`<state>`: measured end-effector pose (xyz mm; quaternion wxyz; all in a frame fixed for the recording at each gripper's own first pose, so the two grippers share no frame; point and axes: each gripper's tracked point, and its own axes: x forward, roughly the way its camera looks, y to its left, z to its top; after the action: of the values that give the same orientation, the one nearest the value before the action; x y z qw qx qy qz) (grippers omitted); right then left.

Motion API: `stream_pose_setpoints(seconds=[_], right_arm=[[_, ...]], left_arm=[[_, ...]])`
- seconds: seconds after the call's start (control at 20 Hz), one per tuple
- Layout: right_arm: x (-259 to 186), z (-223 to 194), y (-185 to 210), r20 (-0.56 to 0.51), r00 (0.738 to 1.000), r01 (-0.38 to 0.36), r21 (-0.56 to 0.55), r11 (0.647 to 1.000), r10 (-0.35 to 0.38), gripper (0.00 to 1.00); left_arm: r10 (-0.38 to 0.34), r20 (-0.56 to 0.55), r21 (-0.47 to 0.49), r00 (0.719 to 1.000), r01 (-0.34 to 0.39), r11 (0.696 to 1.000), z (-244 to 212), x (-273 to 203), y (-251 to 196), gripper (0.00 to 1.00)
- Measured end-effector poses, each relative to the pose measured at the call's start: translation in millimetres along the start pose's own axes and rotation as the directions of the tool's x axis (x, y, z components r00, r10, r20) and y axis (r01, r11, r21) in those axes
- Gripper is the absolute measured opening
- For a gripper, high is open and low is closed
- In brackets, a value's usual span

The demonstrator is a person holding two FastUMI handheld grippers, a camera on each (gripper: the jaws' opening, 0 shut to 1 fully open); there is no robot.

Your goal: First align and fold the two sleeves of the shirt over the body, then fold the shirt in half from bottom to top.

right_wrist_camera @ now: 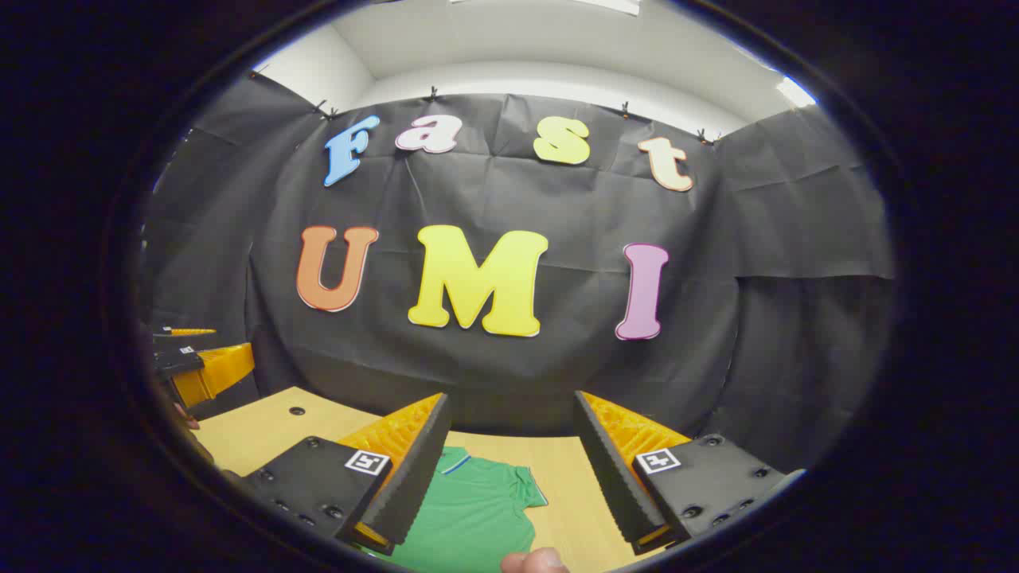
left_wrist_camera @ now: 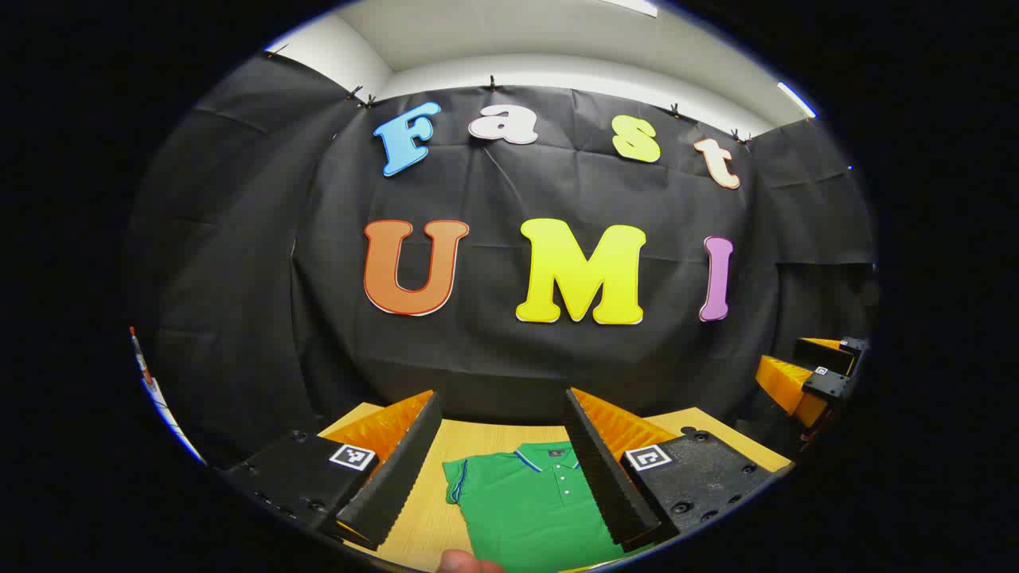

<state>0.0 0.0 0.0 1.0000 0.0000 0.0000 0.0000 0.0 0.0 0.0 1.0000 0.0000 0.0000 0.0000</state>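
A green polo shirt [left_wrist_camera: 529,501] with a blue-trimmed collar lies flat on the wooden table [left_wrist_camera: 426,521], collar toward the far wall. My left gripper [left_wrist_camera: 501,414] hovers above it, open, with the collar and one short sleeve showing between its fingers. In the right gripper view the shirt [right_wrist_camera: 474,513] shows its other sleeve, and my right gripper [right_wrist_camera: 509,414] is open above it with nothing held. The right gripper [left_wrist_camera: 824,374] also appears at the far right of the left gripper view; the left gripper [right_wrist_camera: 195,362] at the far left of the right gripper view.
Black cloth walls close the booth behind and on both sides of the table. A fingertip [left_wrist_camera: 466,563] shows at the bottom edge of the left gripper view, and another fingertip [right_wrist_camera: 537,561] in the right gripper view. A small hole [right_wrist_camera: 297,411] marks the tabletop.
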Motion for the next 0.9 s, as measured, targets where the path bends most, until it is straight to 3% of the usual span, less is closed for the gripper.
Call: stream_pose_setpoints(seconds=[0.2, 0.25, 0.4, 0.75, 0.8, 0.9], right_arm=[[9.3, -2.2, 7.1, -0.011, 1.0, -0.01, 0.007, 1.0, 0.01, 0.94], [10.9, -2.9, 6.7, -0.018, 1.0, -0.009, 0.012, 1.0, 0.01, 0.99], [15.7, -5.6, 5.8, -0.026, 1.0, -0.009, 0.008, 1.0, 0.01, 0.94], [18.2, -8.2, 22.1, -0.044, 0.997, -0.061, -0.001, 0.998, 0.061, 0.94], [19.7, -7.6, 24.5, -0.043, 0.997, -0.07, 0.001, 0.998, 0.07, 0.99], [23.8, -6.5, 26.4, -0.043, 0.996, -0.081, -0.002, 0.997, 0.081, 0.99]], left_arm=[[-0.019, 0.009, 0.017, 1.0, 0.019, 1.0, 3.3, 6.4, -4.1, 0.98], [-0.022, 0.001, 0.017, 1.0, 0.022, 1.0, 0.5, 7.7, -4.2, 0.98], [-0.01, -0.015, 0.008, 1.0, 0.01, 1.0, -4.5, 9.4, 0.0, 0.98], [0.004, -0.027, 0.006, 1.0, -0.004, 1.0, -8.2, 10.7, 6.2, 0.98], [0.007, -0.025, 0.008, 1.0, -0.006, 1.0, -7.6, 9.8, 6.6, 0.98], [0.009, -0.027, 0.011, 1.0, -0.008, 1.0, -9.2, 10.3, 6.9, 0.98]])
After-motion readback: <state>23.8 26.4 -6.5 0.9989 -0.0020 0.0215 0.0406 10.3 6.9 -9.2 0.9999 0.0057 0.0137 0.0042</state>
